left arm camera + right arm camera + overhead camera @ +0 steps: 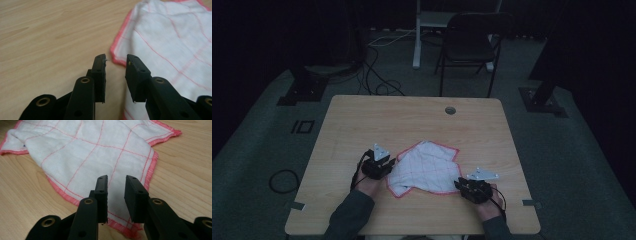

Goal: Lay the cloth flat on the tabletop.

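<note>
Cloth: a white woven cloth with thin red grid lines and a red stitched hem (426, 167) lies rumpled and partly folded on the light wooden table (362, 120), just toward 6 o'clock from the table's middle.
Left gripper: the black two-jaw left gripper (384, 167) sits at the cloth's 9 o'clock edge — in the left gripper view (115, 62) its jaws stand partly apart, with the red hem (117, 47) just beyond the tips and nothing pinched.
Right gripper: the black two-jaw right gripper (460, 185) sits at the cloth's 4 o'clock corner — in the right gripper view (116, 182) its jaws are partly apart over the cloth (87, 157), not gripping it.
Hands: a person's sleeved forearms enter from 6 o'clock.
Background: a dark folding chair (469, 42) stands at 12 o'clock beyond the table.
</note>
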